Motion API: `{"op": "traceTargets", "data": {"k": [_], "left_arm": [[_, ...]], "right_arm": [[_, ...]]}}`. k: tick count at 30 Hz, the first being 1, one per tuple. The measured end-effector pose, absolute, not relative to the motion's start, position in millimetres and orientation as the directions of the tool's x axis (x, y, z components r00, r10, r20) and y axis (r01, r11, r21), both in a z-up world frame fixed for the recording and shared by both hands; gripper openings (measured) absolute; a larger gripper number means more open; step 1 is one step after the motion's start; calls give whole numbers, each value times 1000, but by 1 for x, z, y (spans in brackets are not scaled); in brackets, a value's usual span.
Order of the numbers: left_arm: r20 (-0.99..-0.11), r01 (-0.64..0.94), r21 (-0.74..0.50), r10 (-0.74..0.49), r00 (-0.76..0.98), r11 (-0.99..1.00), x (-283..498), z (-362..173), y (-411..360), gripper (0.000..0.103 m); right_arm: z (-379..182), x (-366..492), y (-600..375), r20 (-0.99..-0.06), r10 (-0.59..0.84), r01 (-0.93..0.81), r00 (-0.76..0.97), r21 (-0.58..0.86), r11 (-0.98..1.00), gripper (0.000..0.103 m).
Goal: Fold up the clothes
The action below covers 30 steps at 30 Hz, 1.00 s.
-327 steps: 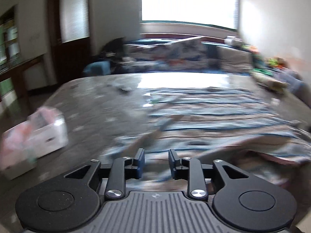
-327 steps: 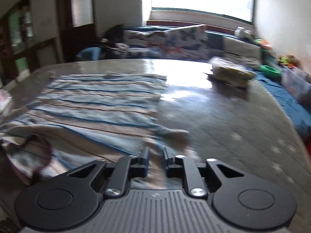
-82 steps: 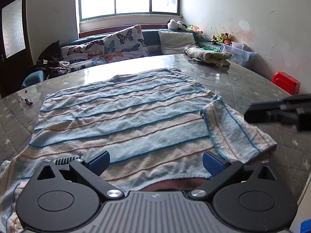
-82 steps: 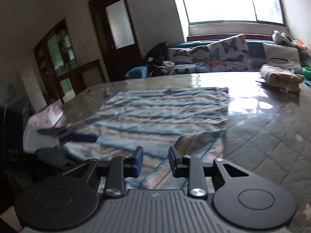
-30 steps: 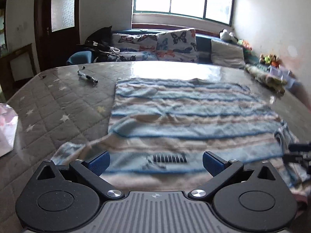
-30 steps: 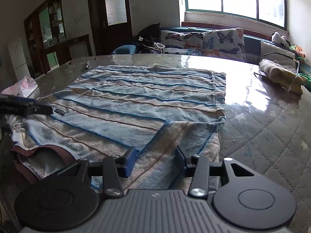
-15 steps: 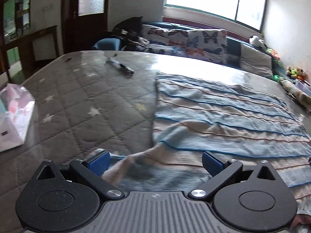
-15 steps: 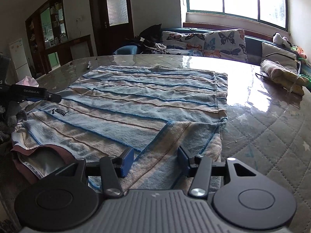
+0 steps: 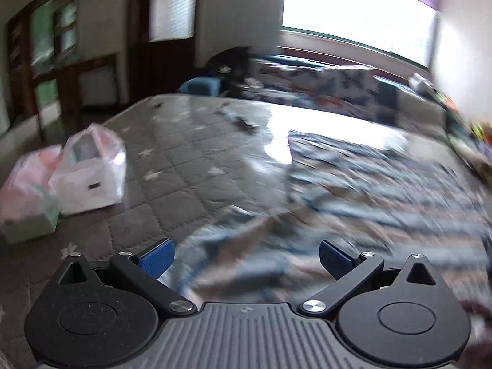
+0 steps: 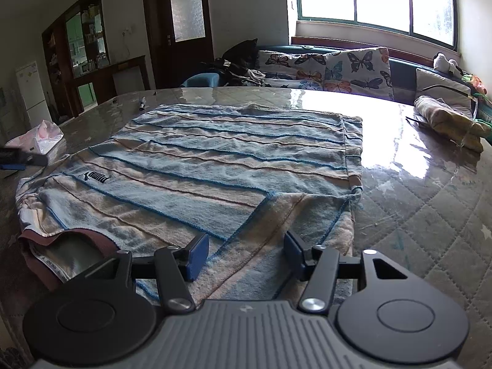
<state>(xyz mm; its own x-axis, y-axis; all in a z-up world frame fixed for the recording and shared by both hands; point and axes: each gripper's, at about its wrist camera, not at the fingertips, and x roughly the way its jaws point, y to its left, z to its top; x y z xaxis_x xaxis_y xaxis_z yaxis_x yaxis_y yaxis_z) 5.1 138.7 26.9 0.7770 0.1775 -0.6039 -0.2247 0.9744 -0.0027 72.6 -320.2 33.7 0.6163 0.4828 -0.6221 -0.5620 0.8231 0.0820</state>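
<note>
A blue and beige striped T-shirt (image 10: pixel 215 166) lies flat on the quilted table (image 10: pixel 430 215), its near sleeve (image 10: pixel 276 230) folded over the body. My right gripper (image 10: pixel 246 255) hovers low over that sleeve with its jaws opening; the cloth lies between the pads but is not pinched. In the blurred left wrist view, my left gripper (image 9: pixel 246 258) stands wide open over the shirt's crumpled other sleeve (image 9: pixel 246 240), holding nothing. The tip of my left gripper (image 10: pixel 27 160) shows at the far left edge in the right wrist view.
A white and pink plastic bag (image 9: pixel 89 175) sits on the table's left side, also seen as the bag (image 10: pixel 40 136). A pen (image 10: pixel 142 103) lies beyond the shirt. A folded yellowish cloth (image 10: pixel 446 120) rests at the far right. A sofa with butterfly cushions (image 10: pixel 338 67) runs behind.
The left wrist view has swung left, bringing the plastic bag into view, and is now blurred. My right gripper's jaws have widened over the folded sleeve without shifting place.
</note>
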Motion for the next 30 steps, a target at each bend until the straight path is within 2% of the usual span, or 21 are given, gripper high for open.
{"op": "traceTargets", "data": {"k": [6,9,12,15,20,25,30], "left_arm": [[-629,-78,237,214,747,968,-4,6,94,102],[-629,-47,274,216,747,960,-15,2,96,102],[-619,-72,330,273,736,941,-23,3,102,103],[-625,-120,282,277,730,952,-24,9,112,102],[-636,-77,162,164,754,984,-21,17,100,102],[-666,17,254,162,728,967,-28,3,88,103],[-663,-26,271,206,719,962,-35,10,100,103]], "right_arm": [[34,72,-321,-620,486,-561,615,89,823,57],[34,72,-322,-619,489,-562,614,92,822,57],[34,72,-322,-619,492,-564,612,93,820,58],[33,72,-321,-618,493,-567,612,91,819,59],[33,73,-321,-617,496,-567,612,95,818,62],[33,73,-320,-617,497,-570,610,95,816,62],[33,72,-320,-616,499,-572,610,93,815,63]]}}
